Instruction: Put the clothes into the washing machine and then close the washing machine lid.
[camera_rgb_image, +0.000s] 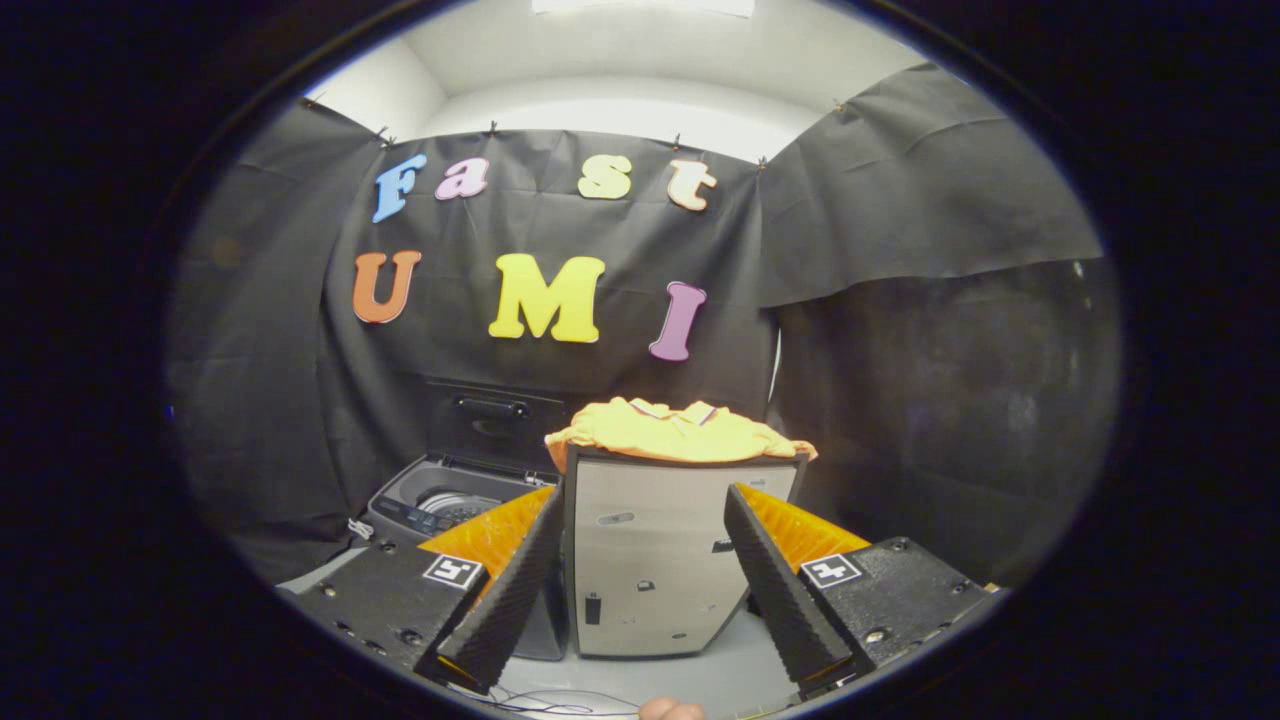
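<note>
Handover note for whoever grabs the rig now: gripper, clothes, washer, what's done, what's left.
Gripper: fingers open, holding nothing, well short of the clothes.
Yellow clothes: piled on top of a grey cabinet, straight ahead beyond the fingers.
Washing machine: beside the cabinet on the left, lid up, drum open.
Done: nothing loaded.
Left: move in, grip the clothes, drop them in the drum, shut the lid.

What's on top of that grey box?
A yellow shirt lies bunched on top of the grey box, drooping over its edges. Anything under the shirt is covered. The open gripper sits in front, fingers apart.
</note>
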